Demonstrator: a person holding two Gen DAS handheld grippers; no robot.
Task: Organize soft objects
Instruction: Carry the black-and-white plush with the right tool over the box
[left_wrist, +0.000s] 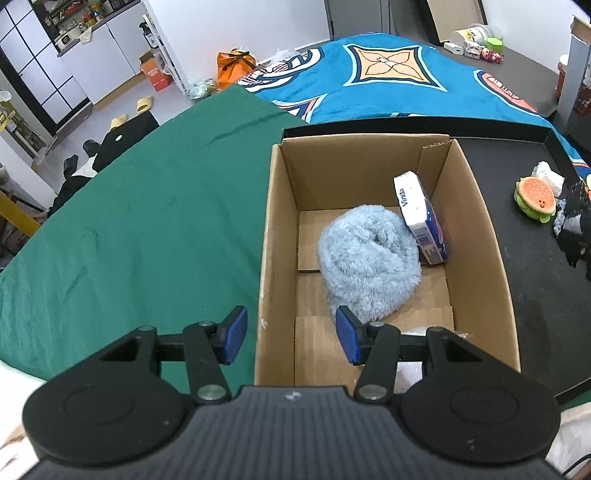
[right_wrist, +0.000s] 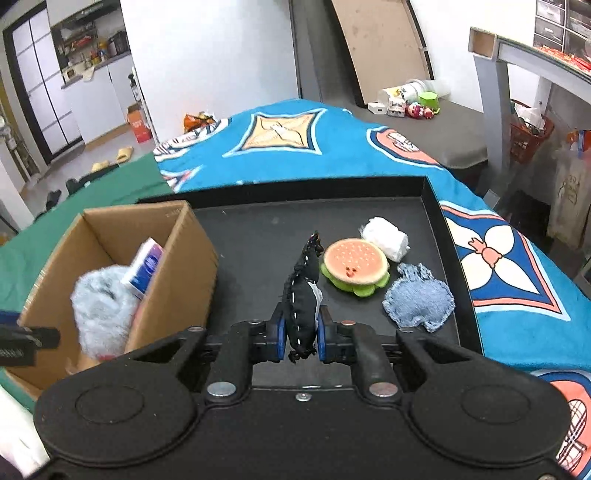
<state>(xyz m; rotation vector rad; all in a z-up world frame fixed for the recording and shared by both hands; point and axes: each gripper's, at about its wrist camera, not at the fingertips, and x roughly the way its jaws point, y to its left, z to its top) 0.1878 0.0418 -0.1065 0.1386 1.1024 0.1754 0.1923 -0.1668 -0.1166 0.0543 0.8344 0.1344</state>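
1. Right wrist view: the right gripper (right_wrist: 300, 334) has its fingers (right_wrist: 279, 334) clamped on a black stuffed toy with white stitching (right_wrist: 303, 299), which stands up between the blue pads, its dark upper end reaching toward the hamburger plush (right_wrist: 354, 267).
2. Below it lies a black tray (right_wrist: 258, 236). On the tray sit the hamburger plush, a white wrapped bundle (right_wrist: 386, 238) just behind it, and a frayed denim cushion (right_wrist: 419, 301) just to its right.
3. At the left of the tray stands an open cardboard box (right_wrist: 184, 269). Inside it are a fluffy pale-blue plush (right_wrist: 101, 306) and a tissue pack (right_wrist: 146, 267) leaning against the box wall.
4. Left wrist view: the left gripper (left_wrist: 291, 336) hovers over the near left wall of the cardboard box (left_wrist: 275, 240), fingers (left_wrist: 234, 334) parted with nothing between them; one pad is outside the box, the other over its inside.
5. In this view the fluffy pale-blue plush (left_wrist: 369, 258) fills the middle of the box floor, and the tissue pack (left_wrist: 419, 218), printed "Vinda", is propped on edge beside it, toward the far right corner.
6. To the left of the box spreads a green cloth (left_wrist: 129, 221); beyond it lies a blue patterned blanket (left_wrist: 388, 81).
7. At the right edge the hamburger plush (left_wrist: 535, 197) rests on the black tray (left_wrist: 524, 295).
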